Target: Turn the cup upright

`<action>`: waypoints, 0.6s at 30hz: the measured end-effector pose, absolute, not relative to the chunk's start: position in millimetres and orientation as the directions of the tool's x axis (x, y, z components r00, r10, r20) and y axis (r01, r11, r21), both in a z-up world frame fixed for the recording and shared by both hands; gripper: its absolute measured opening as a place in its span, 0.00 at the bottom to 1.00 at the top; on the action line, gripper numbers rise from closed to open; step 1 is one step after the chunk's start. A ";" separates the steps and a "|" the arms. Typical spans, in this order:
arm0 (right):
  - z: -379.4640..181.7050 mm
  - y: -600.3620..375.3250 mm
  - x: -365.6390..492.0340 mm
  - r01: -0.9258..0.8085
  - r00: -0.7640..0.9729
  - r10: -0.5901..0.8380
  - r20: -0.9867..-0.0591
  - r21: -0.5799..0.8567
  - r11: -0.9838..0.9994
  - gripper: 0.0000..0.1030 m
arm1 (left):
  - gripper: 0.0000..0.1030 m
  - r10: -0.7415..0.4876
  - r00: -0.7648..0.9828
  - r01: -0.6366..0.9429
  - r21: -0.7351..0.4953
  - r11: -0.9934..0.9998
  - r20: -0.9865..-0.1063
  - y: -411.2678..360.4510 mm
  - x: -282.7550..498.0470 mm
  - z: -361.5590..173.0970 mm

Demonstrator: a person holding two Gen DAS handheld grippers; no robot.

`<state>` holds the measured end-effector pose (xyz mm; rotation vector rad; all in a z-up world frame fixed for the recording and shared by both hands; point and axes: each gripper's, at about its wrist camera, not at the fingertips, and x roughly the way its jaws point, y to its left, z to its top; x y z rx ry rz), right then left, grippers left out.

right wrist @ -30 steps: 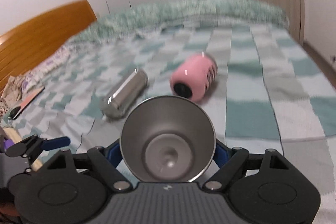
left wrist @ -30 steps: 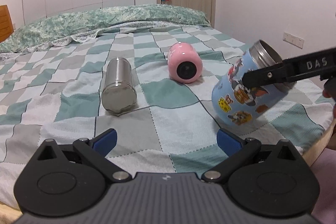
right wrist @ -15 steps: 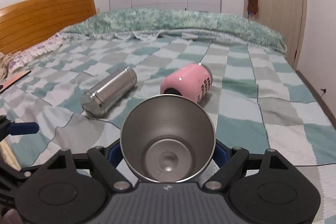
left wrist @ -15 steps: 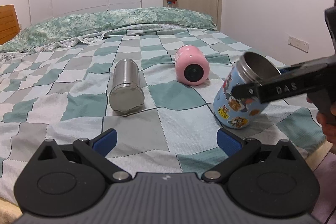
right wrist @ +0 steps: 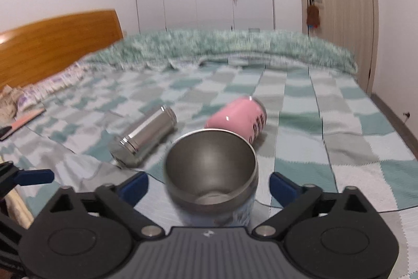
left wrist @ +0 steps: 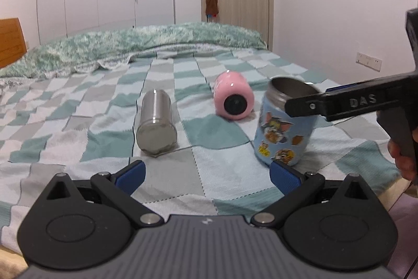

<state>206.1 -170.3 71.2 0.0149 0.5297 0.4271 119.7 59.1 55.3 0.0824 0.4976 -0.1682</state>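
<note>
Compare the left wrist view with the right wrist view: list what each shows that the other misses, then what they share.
Left wrist only: the cartoon stickers on the blue steel cup's outer wall, its base resting on the checked bedspread, the right gripper's side arm marked DAS, and a wall socket.

Right wrist only: the cup's bare steel interior seen from above, the right gripper with its blue pads apart from the cup's sides, and the wooden headboard's full width.

Both: the plain steel cylinder flask and the pink cup, each lying on its side.

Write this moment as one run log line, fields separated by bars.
right claw open around blue cup | cup upright on bed | left claw open, idle
</note>
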 end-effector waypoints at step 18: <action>42.8 -214.8 36.7 -0.394 0.910 0.391 -0.135 0.007 0.919 1.00 | 1.00 -0.082 0.973 0.081 -0.016 0.997 -0.217 34.5 12.2 34.9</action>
